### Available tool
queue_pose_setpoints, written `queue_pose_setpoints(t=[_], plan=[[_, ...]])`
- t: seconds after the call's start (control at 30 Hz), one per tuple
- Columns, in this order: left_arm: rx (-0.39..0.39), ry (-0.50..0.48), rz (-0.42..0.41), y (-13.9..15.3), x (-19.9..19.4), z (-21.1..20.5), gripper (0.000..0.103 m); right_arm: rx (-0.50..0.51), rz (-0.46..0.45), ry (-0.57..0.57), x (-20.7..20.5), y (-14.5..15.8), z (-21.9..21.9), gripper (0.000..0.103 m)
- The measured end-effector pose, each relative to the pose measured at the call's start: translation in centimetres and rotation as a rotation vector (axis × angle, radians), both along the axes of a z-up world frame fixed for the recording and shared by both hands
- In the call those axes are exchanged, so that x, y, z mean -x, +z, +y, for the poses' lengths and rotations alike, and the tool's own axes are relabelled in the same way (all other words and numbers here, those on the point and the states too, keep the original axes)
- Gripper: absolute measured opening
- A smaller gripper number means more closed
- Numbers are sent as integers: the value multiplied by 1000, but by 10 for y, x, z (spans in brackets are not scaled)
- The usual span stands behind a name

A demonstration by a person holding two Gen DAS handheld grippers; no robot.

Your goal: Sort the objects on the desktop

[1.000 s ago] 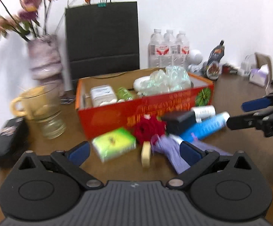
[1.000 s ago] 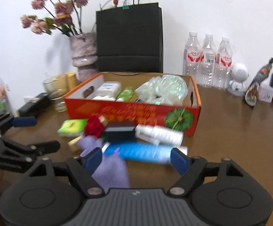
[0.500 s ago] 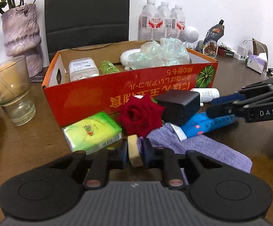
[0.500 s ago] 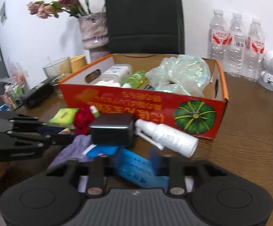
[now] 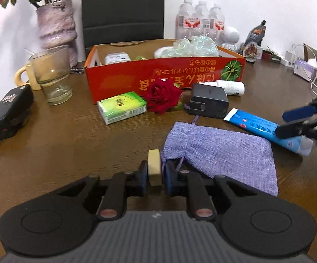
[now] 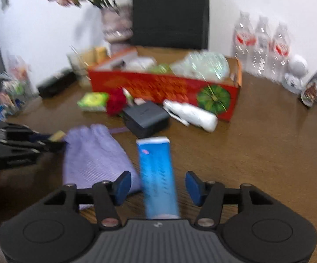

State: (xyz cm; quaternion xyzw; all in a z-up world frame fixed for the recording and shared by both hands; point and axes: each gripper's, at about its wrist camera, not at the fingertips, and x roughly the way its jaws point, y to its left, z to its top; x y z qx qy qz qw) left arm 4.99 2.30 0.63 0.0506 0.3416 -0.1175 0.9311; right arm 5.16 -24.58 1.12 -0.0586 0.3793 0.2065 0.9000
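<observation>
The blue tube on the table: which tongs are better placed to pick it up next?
Probably the right tongs. They are open, with the blue tube lying between the fingers. The left tongs are shut on a small beige block beside the purple pouch, so they are busy.

We see the green tissue pack (image 5: 122,107), red rose (image 5: 163,95) and black charger block (image 5: 208,103) lying left to right before the orange cardboard box (image 5: 123,81), the purple woven pouch (image 5: 220,152) nearer us.

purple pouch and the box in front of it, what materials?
Purple pouch: coarse woven fabric, matte, likely linen-like; visible weave and drawstring. Red box: printed cardboard, slightly glossy outside; brown raw inner walls and a folded edge show.
</observation>
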Motion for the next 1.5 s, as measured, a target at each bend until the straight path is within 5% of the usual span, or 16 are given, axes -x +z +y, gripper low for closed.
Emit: queue_pose_setpoints(t=[0.17, 0.3, 0.57, 0.87, 1.03, 1.17, 1.27, 1.4, 1.5], plan=[[-1, 21, -1, 1, -3, -2, 16, -22, 5, -13, -11, -15, 8, 35], [16, 84, -20, 6, 8, 4, 14, 40, -15, -50, 1, -13, 18, 34], [207, 154, -78, 35, 45, 41, 15, -64, -73, -227, 34, 15, -29, 33], [373, 146, -84, 53, 47, 52, 15, -166, -129, -205, 54, 38, -24, 34], [273, 72, -67, 50, 48, 27, 15, -142, -99, -136, 52, 29, 6, 34], [124, 139, -13, 26, 52, 24, 16, -84, -70, -84, 58, 12, 26, 34], [97, 223, -31, 19, 52, 34, 37, -74, -49, -80, 58, 4, 29, 34], [78, 264, -57, 18, 47, 41, 48, -68, -46, -109, 55, 0, 28, 34], [60, 244, -55, 20, 58, 41, 79, -75, -50, -118, 59, 0, 24, 34]])
